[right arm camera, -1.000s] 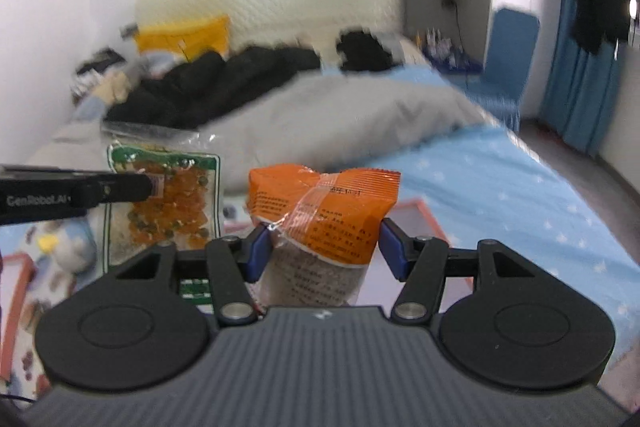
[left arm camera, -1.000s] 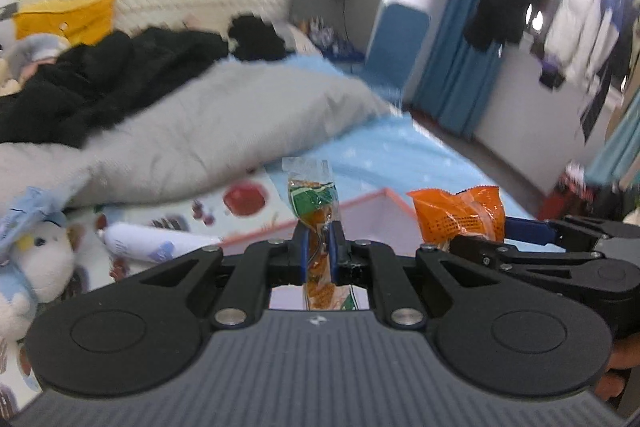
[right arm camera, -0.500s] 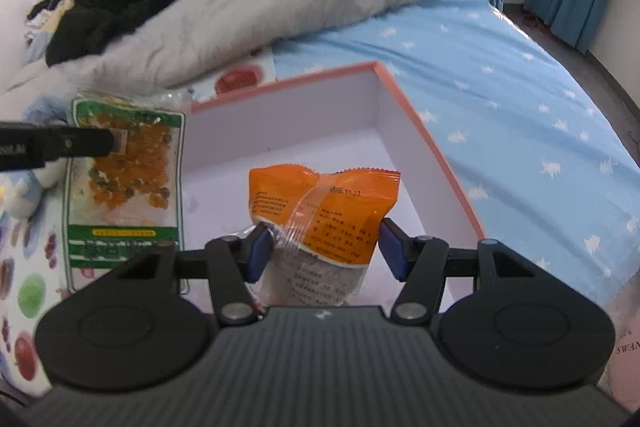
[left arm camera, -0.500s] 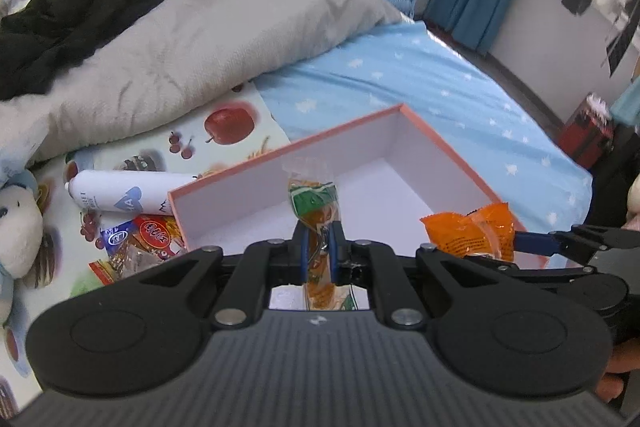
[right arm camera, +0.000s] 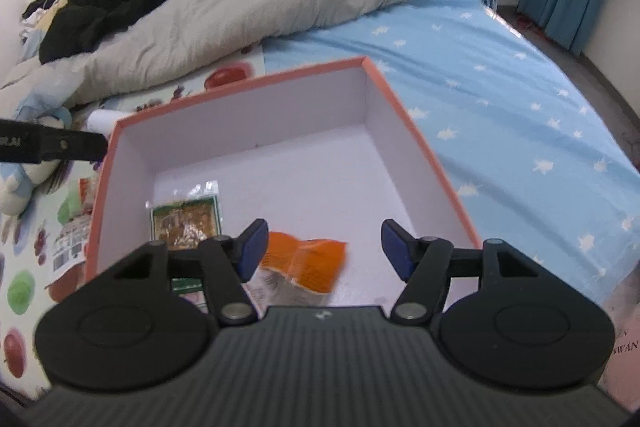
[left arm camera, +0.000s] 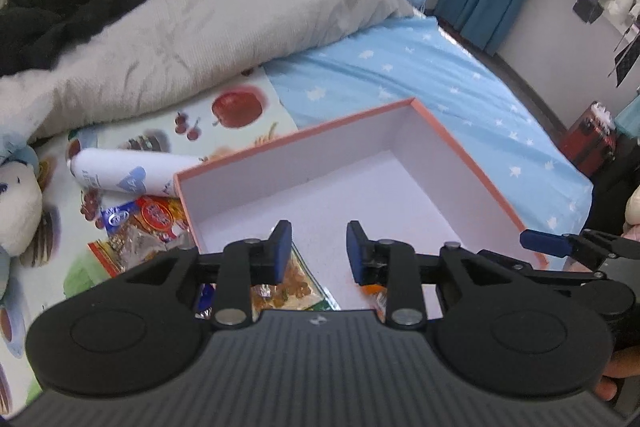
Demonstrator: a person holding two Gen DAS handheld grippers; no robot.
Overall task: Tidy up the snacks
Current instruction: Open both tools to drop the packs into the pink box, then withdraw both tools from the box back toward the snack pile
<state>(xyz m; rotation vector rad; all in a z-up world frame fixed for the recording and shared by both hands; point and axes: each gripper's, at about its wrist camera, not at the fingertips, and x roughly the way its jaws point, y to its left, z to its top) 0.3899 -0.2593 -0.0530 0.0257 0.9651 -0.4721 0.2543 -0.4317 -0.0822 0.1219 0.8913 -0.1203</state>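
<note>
An orange-rimmed box with a white inside sits on the bed. My left gripper hovers over its near left corner. Its jaws are opening and nothing is between them. The green-and-orange packet lies on the box floor just under its fingers. My right gripper hangs over the near side of the box, jaws opening. The orange packet lies below it, free of the pads. Each gripper shows in the other's view: the right gripper at the right and a left fingertip at the left.
Left of the box, on a fruit-print mat, lie a white tube and several loose snack packets. A plush toy sits at the far left. A grey duvet and dark clothes lie behind; blue star sheet to the right.
Both grippers came down over the box and opened. The green-and-orange packet left the left jaws and the orange packet left the right jaws; both now lie in the box.
</note>
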